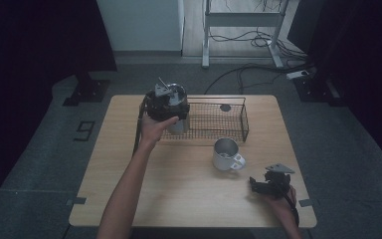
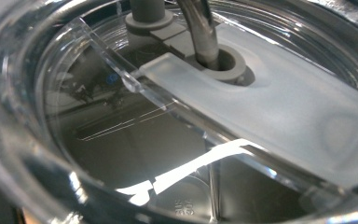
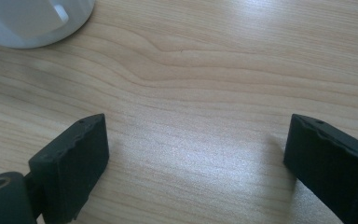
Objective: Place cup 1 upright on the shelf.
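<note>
Right tool (image 1: 258,185) rests on the pale wooden bench (image 1: 179,194), jaws spread. Left tool (image 1: 171,107) is at a clear lidded cup (image 2: 177,140) over the wire basket (image 1: 229,119); its grip I cannot tell.

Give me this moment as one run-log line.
left gripper: at clear lidded cup with straw, over wire basket, jaw state unclear | right gripper: open, low over table | mug: upright, untouched

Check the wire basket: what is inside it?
In the wire basket, a tumbler stands under the left tool at its left end, and a small dark round thing lies near the back. The tool covers the tumbler's top.
</note>
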The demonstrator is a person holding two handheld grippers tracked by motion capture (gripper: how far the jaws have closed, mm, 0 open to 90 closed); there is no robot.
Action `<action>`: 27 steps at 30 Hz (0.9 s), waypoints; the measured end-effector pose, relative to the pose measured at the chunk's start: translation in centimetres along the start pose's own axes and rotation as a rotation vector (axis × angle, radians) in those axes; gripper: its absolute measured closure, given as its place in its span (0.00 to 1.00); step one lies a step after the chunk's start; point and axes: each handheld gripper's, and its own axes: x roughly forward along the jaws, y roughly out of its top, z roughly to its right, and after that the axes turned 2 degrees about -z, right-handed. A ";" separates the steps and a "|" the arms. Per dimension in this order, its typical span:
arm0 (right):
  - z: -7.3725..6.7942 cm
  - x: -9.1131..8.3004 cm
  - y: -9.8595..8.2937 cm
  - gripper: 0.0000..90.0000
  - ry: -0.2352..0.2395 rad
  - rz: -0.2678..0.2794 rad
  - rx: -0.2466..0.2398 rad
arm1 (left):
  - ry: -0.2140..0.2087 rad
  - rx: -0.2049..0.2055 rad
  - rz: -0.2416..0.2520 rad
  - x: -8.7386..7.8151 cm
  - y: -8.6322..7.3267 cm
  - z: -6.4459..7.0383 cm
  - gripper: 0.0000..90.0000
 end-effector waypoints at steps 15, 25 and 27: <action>0.0 0.0 0.0 0.08 -0.003 0.001 0.003 | 0.031 -0.022 -0.011 1.1 1.0 -0.8 0.04; 0.0 0.0 0.0 0.08 -0.002 0.002 0.001 | 0.033 -0.042 -0.021 2.0 1.5 -1.3 0.04; 0.0 0.0 0.0 0.08 -0.002 0.002 0.002 | 0.027 -0.037 -0.022 2.2 1.7 -1.4 0.04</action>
